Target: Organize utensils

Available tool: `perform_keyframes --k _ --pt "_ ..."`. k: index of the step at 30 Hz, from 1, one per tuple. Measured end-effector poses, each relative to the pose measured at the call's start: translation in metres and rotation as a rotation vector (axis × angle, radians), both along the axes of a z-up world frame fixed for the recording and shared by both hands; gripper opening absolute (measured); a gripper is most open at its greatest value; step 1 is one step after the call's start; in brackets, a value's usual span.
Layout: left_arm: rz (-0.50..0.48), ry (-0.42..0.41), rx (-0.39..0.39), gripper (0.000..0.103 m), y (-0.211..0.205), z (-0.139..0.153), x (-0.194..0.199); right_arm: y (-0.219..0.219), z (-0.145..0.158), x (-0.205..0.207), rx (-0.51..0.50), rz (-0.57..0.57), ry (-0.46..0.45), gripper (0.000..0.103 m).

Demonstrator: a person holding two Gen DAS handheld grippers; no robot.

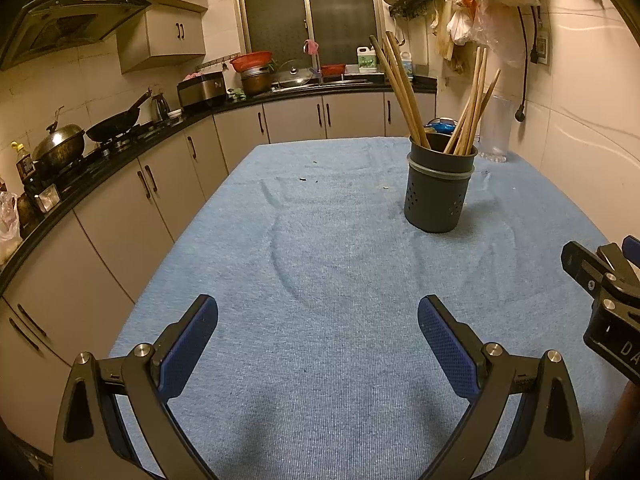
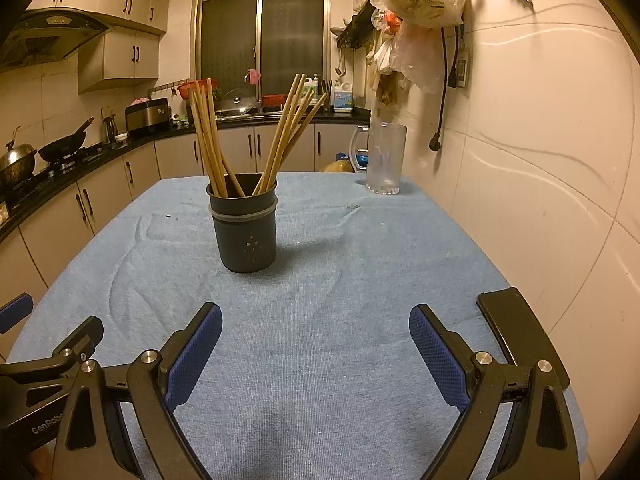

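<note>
several chopsticks (image 2: 208,136) stand in your dark holder (image 2: 246,232) mid-cloth, in two bunches fanning up and outward, long axes near vertical. it sits ahead and left of your right gripper (image 2: 316,356), ahead and right of your left gripper (image 1: 318,344); the right looks nearer. both grippers are spread wide, holding nothing, above the blue cloth (image 2: 360,280).
</note>
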State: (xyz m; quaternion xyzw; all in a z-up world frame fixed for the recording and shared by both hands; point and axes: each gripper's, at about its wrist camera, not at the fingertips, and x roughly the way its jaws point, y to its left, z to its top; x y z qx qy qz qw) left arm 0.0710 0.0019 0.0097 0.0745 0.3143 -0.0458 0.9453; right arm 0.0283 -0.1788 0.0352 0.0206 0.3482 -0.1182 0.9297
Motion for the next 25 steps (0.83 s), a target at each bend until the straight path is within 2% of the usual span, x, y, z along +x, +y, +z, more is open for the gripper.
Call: perform_keyframes --k 16,22,25 --pt "0.0 0.016 0.005 0.1 0.0 -0.004 0.004 0.001 -0.006 0.005 -0.003 0.004 0.023 0.097" --pt "0.015 0.048 -0.008 0.1 0.006 -0.008 0.015 -0.001 -0.011 0.011 -0.002 0.003 0.042 0.097" --pt "0.03 0.09 -0.014 0.1 0.017 -0.013 0.028 -0.009 -0.018 0.021 0.019 0.007 0.091 0.098"
